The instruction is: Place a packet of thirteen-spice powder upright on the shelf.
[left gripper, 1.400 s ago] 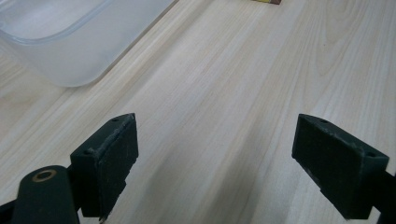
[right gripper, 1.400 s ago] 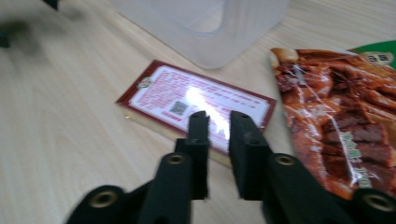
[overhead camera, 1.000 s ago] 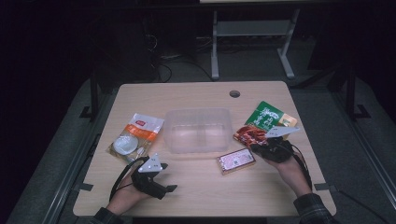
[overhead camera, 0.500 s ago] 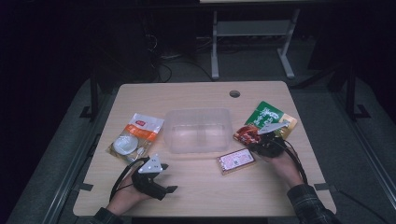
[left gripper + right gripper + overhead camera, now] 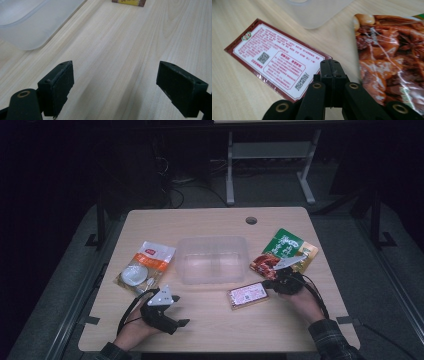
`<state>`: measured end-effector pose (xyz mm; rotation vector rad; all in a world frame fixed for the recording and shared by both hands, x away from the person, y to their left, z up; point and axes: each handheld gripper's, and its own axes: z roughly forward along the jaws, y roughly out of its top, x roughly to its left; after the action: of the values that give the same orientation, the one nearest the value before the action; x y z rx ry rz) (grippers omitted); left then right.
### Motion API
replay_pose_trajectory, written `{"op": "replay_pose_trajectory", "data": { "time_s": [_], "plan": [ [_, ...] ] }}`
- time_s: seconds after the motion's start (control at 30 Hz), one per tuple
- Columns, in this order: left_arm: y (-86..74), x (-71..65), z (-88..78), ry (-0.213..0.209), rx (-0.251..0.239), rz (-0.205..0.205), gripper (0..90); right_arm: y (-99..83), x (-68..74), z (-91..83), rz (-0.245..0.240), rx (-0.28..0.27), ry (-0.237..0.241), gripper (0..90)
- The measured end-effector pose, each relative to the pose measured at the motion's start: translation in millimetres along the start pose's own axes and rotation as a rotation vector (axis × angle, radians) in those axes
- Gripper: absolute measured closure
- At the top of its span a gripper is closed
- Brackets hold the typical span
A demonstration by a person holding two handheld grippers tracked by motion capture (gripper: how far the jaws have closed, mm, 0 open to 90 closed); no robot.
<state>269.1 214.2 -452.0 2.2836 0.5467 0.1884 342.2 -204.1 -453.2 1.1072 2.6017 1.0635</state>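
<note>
Left claw (image 5: 172, 320) at lower left of the high view, black jaws spread wide over bare pale wood-grain worktop (image 5: 210, 330), right claw (image 5: 331, 67) pinched shut, empty, tips between flat glossy red-bordered sachet (image 5: 274, 62) and crinkled braised-meat pouch (image 5: 392, 62), frosted clear plastic tub (image 5: 212, 259) at centre beyond.

flat packet (image 5: 277, 60): QR code, small red print, unreadable | other packs: nothing legible
</note>
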Motion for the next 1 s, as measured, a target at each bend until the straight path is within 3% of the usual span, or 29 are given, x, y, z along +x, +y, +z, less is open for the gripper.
{"op": "replay_pose_trajectory", "data": {
  "time_s": [0.3,0.6,1.0],
  "plan": [
    [-0.2,0.0,0.2,-0.002,0.004,0.001,14.0,2.4,18.8,4.4,-0.054,0.017,0.059,90.0],
    [-0.1,0.0,0.3,-0.003,0.009,0.007,14.0,8.3,40.5,14.4,-0.121,0.022,0.150,90.0],
    [-0.1,-1.3,2.1,-0.013,0.004,0.002,14.0,18.4,61.5,28.0,-0.183,0.025,0.211,90.0]
  ]
}}
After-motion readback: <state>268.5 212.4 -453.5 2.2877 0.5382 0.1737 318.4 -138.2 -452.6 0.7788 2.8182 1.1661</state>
